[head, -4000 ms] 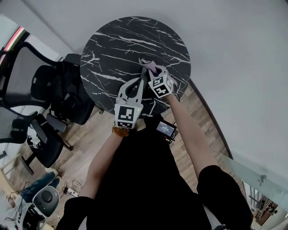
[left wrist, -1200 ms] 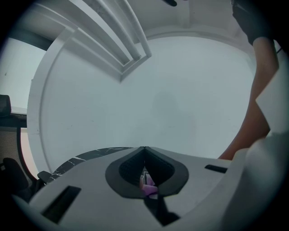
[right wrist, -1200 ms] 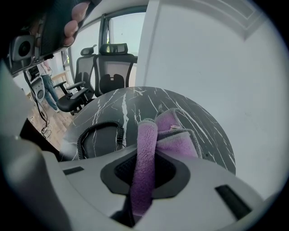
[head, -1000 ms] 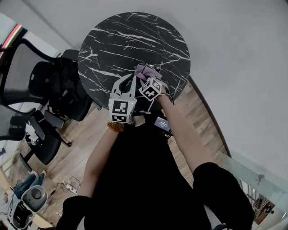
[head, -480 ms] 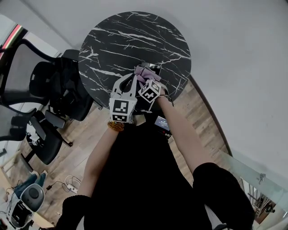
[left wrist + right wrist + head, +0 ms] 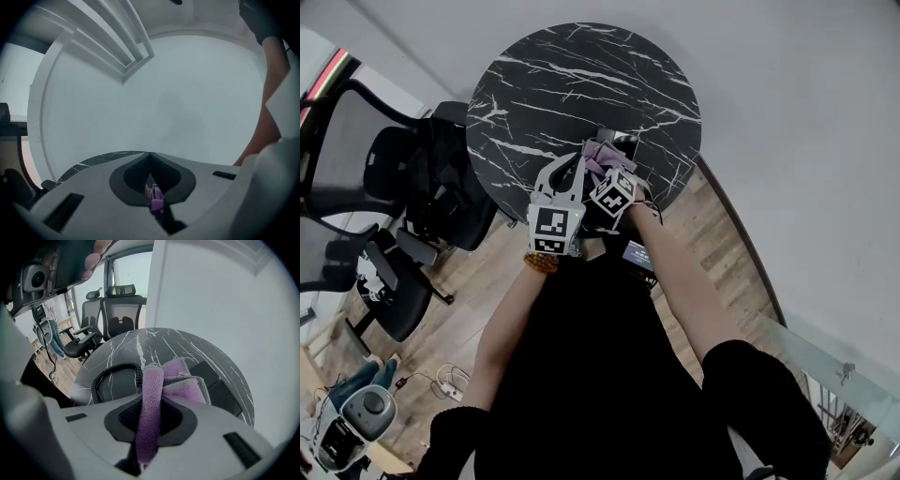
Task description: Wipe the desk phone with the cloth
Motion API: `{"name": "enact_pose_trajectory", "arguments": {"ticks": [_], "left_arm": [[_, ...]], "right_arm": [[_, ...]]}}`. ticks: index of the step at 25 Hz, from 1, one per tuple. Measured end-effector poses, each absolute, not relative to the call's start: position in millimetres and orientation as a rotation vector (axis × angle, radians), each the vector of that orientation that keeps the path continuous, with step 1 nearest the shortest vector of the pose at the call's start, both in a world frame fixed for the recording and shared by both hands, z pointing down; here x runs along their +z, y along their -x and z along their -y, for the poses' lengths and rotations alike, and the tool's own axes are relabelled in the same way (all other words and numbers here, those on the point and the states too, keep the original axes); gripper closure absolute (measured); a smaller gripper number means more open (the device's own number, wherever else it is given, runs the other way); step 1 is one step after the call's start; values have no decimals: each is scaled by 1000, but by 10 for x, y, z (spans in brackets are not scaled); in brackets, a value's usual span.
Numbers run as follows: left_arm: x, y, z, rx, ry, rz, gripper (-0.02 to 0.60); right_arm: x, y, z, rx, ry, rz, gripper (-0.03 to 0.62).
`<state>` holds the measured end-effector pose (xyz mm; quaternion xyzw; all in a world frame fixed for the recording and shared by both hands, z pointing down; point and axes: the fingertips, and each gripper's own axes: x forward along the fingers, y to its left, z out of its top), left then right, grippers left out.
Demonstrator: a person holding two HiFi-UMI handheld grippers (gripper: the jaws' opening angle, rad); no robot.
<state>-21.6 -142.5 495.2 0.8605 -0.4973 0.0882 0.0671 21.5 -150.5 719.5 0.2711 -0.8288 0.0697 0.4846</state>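
A black desk phone [image 6: 622,142] sits near the front right of the round black marble table [image 6: 553,84]. Its body [image 6: 224,389] and coiled cord [image 6: 112,375] show in the right gripper view. My right gripper [image 6: 602,169] is shut on a purple cloth [image 6: 598,154], which lies bunched on top of the phone; the cloth [image 6: 183,380] runs up between the jaws. My left gripper [image 6: 580,161] hovers just left of the cloth with its jaws shut tip to tip. In the left gripper view the left gripper [image 6: 150,153] points at the wall, and a scrap of purple cloth [image 6: 155,195] shows through the gap behind the tips.
Black office chairs [image 6: 412,187] stand left of the table, also seen as office chairs [image 6: 117,312] in the right gripper view. A white wall [image 6: 787,112] curves behind and to the right. A small dark device [image 6: 637,253] lies on the wooden floor below the table edge.
Over four seconds both grippers drew back toward the table's near edge with the cloth. In the last second the right gripper and cloth only shifted slightly over the phone.
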Motion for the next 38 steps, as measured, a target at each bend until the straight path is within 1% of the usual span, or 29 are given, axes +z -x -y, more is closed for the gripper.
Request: {"name": "enact_pose_trajectory", "arguments": {"ticks": [38], "left_arm": [[5043, 257, 1365, 298, -2582, 1483, 569]], "right_arm": [[7453, -49, 956, 256, -541, 2002, 533]]}}
